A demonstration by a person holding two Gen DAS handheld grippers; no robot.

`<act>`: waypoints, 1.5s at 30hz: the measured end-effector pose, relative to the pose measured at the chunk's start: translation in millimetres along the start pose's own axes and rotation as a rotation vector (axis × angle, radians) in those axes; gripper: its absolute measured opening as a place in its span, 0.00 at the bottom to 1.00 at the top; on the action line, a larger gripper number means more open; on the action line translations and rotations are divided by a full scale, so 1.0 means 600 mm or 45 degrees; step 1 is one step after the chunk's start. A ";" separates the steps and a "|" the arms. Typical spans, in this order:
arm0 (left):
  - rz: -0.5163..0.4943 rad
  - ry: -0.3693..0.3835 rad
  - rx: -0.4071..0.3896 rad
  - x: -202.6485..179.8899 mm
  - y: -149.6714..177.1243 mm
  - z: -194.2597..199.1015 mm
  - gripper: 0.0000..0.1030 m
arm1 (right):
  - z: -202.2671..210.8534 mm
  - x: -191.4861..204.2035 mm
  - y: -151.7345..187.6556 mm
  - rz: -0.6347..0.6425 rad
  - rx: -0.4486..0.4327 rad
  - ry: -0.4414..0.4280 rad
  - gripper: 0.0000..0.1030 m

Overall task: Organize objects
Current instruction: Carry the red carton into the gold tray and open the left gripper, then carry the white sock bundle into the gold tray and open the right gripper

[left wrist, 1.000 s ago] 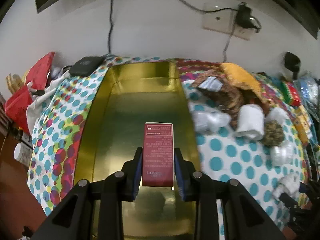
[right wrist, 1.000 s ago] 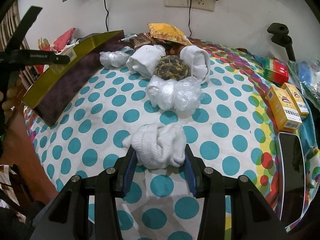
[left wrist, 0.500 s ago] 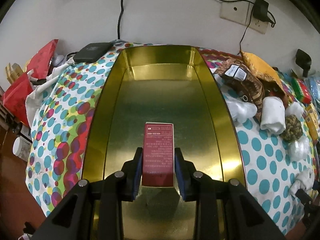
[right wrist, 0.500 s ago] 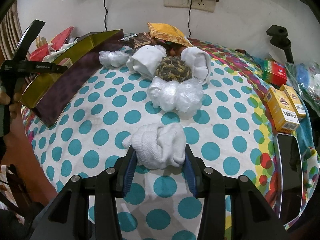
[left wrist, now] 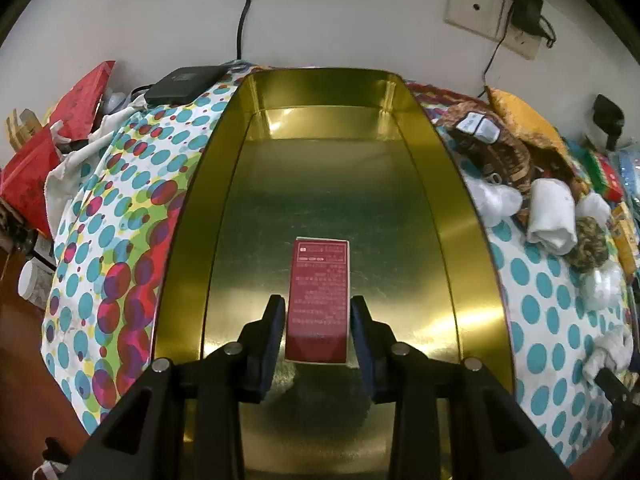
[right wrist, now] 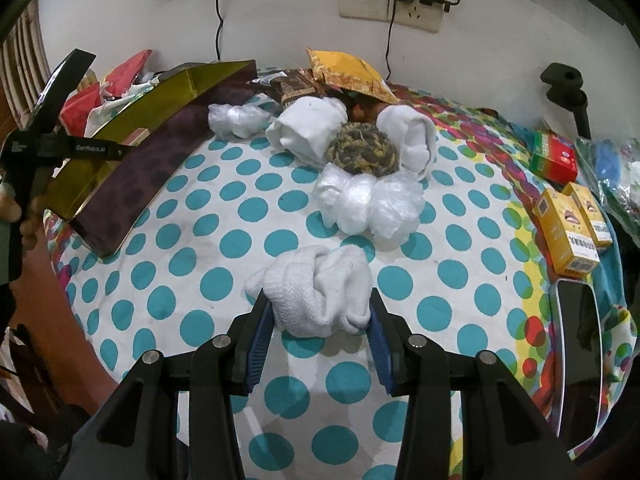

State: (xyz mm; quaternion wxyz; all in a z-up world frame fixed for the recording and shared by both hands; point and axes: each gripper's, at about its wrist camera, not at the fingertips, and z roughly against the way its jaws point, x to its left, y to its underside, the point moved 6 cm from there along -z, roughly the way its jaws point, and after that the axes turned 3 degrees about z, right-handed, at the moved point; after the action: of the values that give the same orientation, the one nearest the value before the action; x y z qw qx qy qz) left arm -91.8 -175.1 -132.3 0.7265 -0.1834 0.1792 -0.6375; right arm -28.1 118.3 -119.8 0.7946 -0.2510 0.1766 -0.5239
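A dark red box (left wrist: pixel 320 272) lies flat on the floor of the gold tin tray (left wrist: pixel 460 208), near its front end. My left gripper (left wrist: pixel 317 305) straddles the box, and its jaws are opening, with a thin gap showing on each side of the box. In the right wrist view my right gripper (right wrist: pixel 319 298) is shut on a bunched white sock (right wrist: pixel 320 272) just above the dotted tablecloth (right wrist: pixel 248 240). The same tray (right wrist: pixel 172 92) shows at the far left of that view.
Behind the sock lie crumpled plastic bags (right wrist: pixel 368 200), two rolled white socks (right wrist: pixel 308 128), a knitted brown-yellow ball (right wrist: pixel 366 152) and snack packets (right wrist: pixel 344 72). Yellow boxes (right wrist: pixel 564 232), a red-green box (right wrist: pixel 556 158) and a phone (right wrist: pixel 576 332) lie at the right. Red bags (left wrist: pixel 80 100) lie left of the tray.
The left gripper has come lower and further over the tray, which now fills the view's middle. Its jaws have parted from the red box. The right gripper and sock have kept still.
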 end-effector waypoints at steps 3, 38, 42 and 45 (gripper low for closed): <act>-0.018 -0.015 -0.028 -0.002 0.002 0.013 0.33 | 0.001 0.008 -0.009 0.013 -0.007 -0.001 0.40; 0.204 -0.009 -0.174 0.154 0.082 0.167 0.44 | -0.164 0.334 -0.320 0.289 0.012 -0.263 0.45; 0.210 0.002 -0.165 0.152 0.080 0.161 0.44 | -0.166 0.335 -0.315 0.320 0.012 -0.241 0.47; 0.213 0.015 -0.159 0.145 0.080 0.159 0.44 | -0.149 0.331 -0.316 0.316 -0.028 -0.267 0.54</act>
State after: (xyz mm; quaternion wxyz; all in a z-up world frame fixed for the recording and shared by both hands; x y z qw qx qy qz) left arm 7.5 -251.8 -75.7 0.7632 -0.2090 0.2377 -0.5633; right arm -140.5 -145.2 -85.4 0.8645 -0.2893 0.1281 -0.3906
